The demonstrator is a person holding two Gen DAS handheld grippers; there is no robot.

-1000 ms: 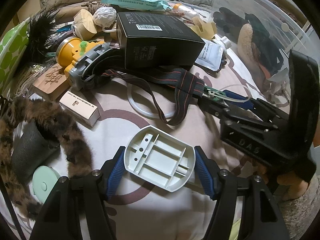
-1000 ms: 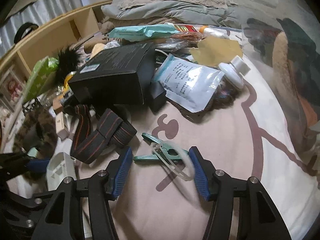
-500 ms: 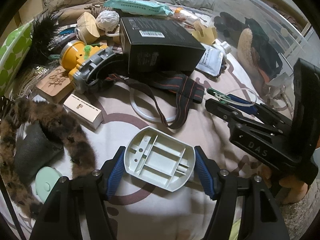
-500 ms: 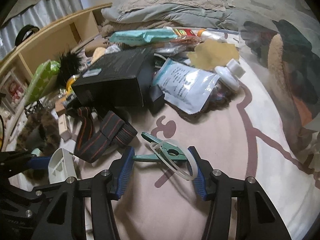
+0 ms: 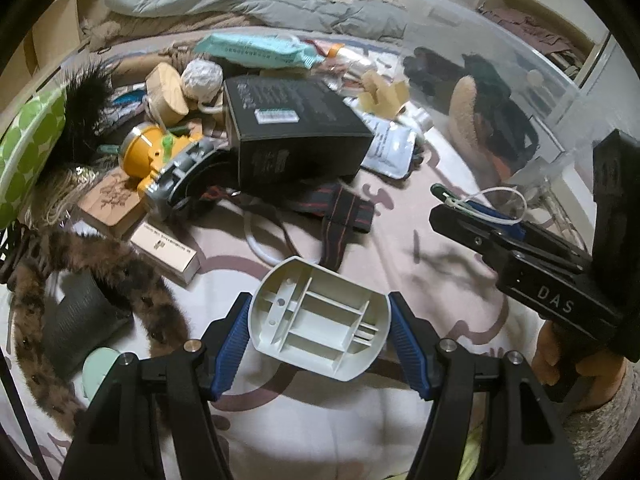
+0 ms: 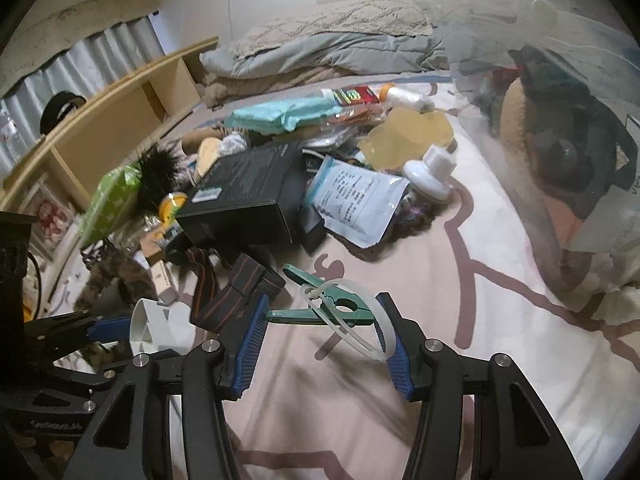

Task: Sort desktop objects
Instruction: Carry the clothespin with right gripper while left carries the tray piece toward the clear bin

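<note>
The left hand-held gripper [image 5: 319, 334] is clenched on a pale grey-white plastic tray with ribbed inner compartments [image 5: 320, 322], its blue pads pressing the tray's two short sides; the tray hangs clear above the pink-and-white patterned bed sheet [image 5: 400, 240]. The right hand-held gripper [image 6: 320, 330] grasps a teal-green plastic clothes peg [image 6: 320, 310] with a translucent white plastic ring [image 6: 348, 320] looped around it; both are lifted off the sheet, and the peg's jaws point up and to the left in the right wrist view. In the left wrist view the same peg [image 5: 444, 194] pokes out beyond the right gripper's black fingers.

Behind the two grippers lies the clutter on the bed: a black rectangular cardboard box [image 5: 292, 132] resting over a dark elastic strap with red stripes [image 5: 340, 216], a yellow-and-grey headlamp [image 5: 160, 160], a small white carton [image 5: 168, 248], a brown spotted furry band [image 5: 100, 256], a white printed pouch [image 6: 356, 204] and a teal wipes packet [image 5: 260, 52]. A clear plastic storage bin [image 6: 560, 100] holding dark soft items stands at the right edge of the bed
</note>
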